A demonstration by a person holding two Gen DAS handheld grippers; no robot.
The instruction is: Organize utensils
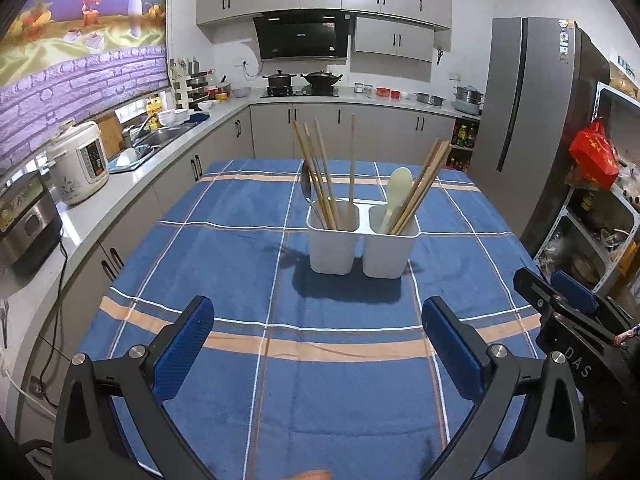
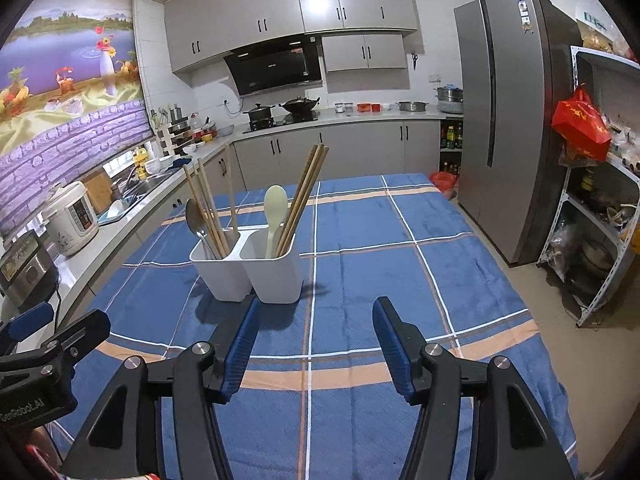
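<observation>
A white two-compartment utensil holder (image 1: pixel 362 246) stands on the blue plaid tablecloth (image 1: pixel 224 240). Its left compartment holds wooden chopsticks (image 1: pixel 320 172) and a metal spoon (image 1: pixel 306 186). Its right compartment holds a cream plastic spoon (image 1: pixel 396 196) and more chopsticks (image 1: pixel 424 180). My left gripper (image 1: pixel 318 320) is open and empty, hovering in front of the holder. My right gripper (image 2: pixel 316 320) is open and empty, just right of the holder (image 2: pixel 248 272). The right gripper also shows at the left wrist view's right edge (image 1: pixel 560 292).
A counter with a rice cooker (image 1: pixel 80 160) and sink (image 1: pixel 160 136) runs along the left. A stove with pots (image 1: pixel 300 80) is at the back. A grey refrigerator (image 2: pixel 508 120) and a cluttered shelf (image 2: pixel 600 200) stand to the right of the table.
</observation>
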